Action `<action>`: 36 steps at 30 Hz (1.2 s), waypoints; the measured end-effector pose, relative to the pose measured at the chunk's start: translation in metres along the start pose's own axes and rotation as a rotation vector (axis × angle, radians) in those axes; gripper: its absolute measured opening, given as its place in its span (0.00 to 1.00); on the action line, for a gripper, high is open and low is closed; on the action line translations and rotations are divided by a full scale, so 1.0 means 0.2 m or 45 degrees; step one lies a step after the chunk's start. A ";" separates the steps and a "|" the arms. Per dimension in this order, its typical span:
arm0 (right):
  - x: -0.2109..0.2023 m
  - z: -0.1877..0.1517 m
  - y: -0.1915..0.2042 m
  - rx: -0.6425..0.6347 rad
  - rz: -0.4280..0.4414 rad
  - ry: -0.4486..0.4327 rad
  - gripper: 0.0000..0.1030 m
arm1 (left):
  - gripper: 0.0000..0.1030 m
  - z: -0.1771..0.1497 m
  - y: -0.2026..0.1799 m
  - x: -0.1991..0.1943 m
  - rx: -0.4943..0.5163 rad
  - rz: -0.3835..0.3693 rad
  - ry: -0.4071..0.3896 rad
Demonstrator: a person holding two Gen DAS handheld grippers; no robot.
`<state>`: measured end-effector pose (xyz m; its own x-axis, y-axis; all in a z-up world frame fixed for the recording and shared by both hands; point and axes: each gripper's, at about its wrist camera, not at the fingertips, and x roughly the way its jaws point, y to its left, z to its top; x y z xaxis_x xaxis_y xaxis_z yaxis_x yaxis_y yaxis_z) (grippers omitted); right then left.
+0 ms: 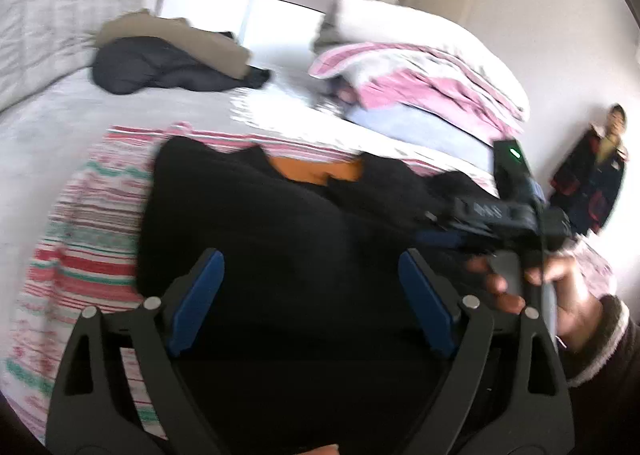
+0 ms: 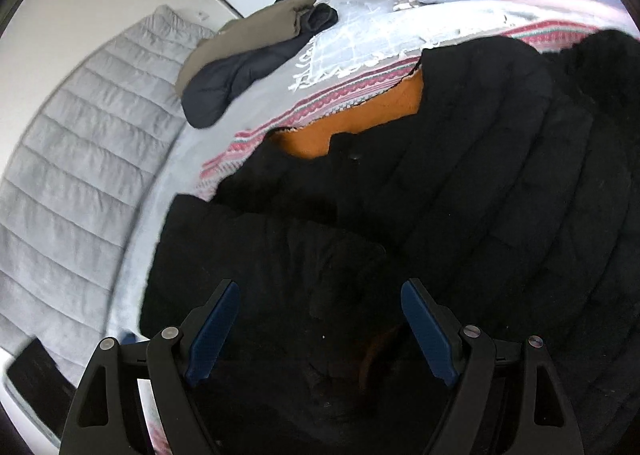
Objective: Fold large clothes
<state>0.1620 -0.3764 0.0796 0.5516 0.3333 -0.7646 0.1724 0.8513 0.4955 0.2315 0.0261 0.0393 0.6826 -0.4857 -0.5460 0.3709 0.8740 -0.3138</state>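
A large black quilted coat (image 1: 256, 223) with an orange lining (image 1: 316, 171) lies on a striped blanket (image 1: 80, 239) on the bed. My left gripper (image 1: 310, 275) is open and empty, just above the coat's near part. The right gripper's body (image 1: 516, 211), held by a hand, shows at the coat's right side in the left wrist view. In the right wrist view the coat (image 2: 480, 159) fills the frame, its orange lining (image 2: 360, 115) showing. My right gripper (image 2: 320, 307) is open and empty over a folded black part of the coat.
A folded brown and dark jacket (image 1: 168, 55) lies further back on the grey bed (image 1: 60, 107); it also shows in the right wrist view (image 2: 248, 59). Pink and white bedding (image 1: 420, 71) is piled at the right. A person (image 1: 596, 175) stands by the wall.
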 end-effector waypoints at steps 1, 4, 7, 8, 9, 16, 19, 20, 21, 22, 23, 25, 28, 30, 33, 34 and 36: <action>0.01 0.00 0.01 -0.008 -0.018 0.002 0.82 | 0.87 0.01 0.05 -0.02 -0.020 0.021 -0.007; 0.03 -0.01 0.03 -0.024 -0.123 0.022 0.82 | 0.87 0.02 0.19 -0.03 -0.059 0.074 0.005; 0.05 -0.02 0.03 -0.033 -0.218 0.041 0.82 | 0.87 0.02 0.36 -0.04 -0.113 0.133 -0.003; 0.07 -0.03 0.03 -0.025 -0.242 0.057 0.82 | 0.87 0.02 0.42 -0.05 -0.145 0.137 -0.005; 0.08 -0.04 0.02 -0.020 -0.251 0.065 0.82 | 0.87 0.01 0.50 -0.06 -0.195 0.134 -0.010; 0.10 -0.06 0.06 -0.086 -0.356 0.027 0.35 | 0.78 -0.06 0.77 -0.06 -0.399 0.096 -0.037; -0.01 -0.02 0.14 -0.182 -0.323 -0.071 0.16 | 0.67 -0.08 0.78 -0.03 -0.399 0.097 -0.029; -0.06 0.01 0.18 -0.225 -0.338 -0.133 0.16 | 0.65 -0.08 0.78 -0.02 -0.393 0.090 -0.029; -0.13 0.04 0.21 -0.270 -0.350 -0.201 0.16 | 0.62 -0.08 0.76 -0.01 -0.389 0.078 -0.031; -0.18 0.06 0.24 -0.295 -0.353 -0.247 0.16 | 0.61 -0.09 0.75 0.00 -0.386 0.066 -0.034; -0.24 0.10 0.27 -0.322 -0.362 -0.308 0.16 | 0.61 -0.09 0.74 0.01 -0.382 0.057 -0.031; -0.32 0.19 0.30 -0.337 -0.375 -0.376 0.16 | 0.61 -0.09 0.70 0.06 -0.366 0.038 -0.012; -0.38 0.31 0.28 -0.319 -0.413 -0.413 0.16 | 0.61 -0.10 0.63 0.11 -0.329 0.026 0.021; -0.41 0.39 0.24 -0.297 -0.460 -0.425 0.16 | 0.61 -0.11 0.57 0.14 -0.274 0.019 0.045; -0.43 0.47 0.18 -0.263 -0.506 -0.408 0.16 | 0.61 -0.13 0.48 0.20 -0.190 0.002 0.074; -0.43 0.48 0.17 -0.262 -0.515 -0.402 0.16 | 0.61 -0.14 0.44 0.23 -0.158 -0.015 0.102; -0.43 0.51 0.13 -0.258 -0.526 -0.389 0.16 | 0.61 -0.15 0.37 0.30 -0.103 -0.037 0.152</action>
<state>0.2014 -0.4241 0.2010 0.6886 -0.1522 -0.7090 0.2809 0.9574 0.0673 0.2803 0.0613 -0.0393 0.5908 -0.5127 -0.6229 0.3337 0.8583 -0.3898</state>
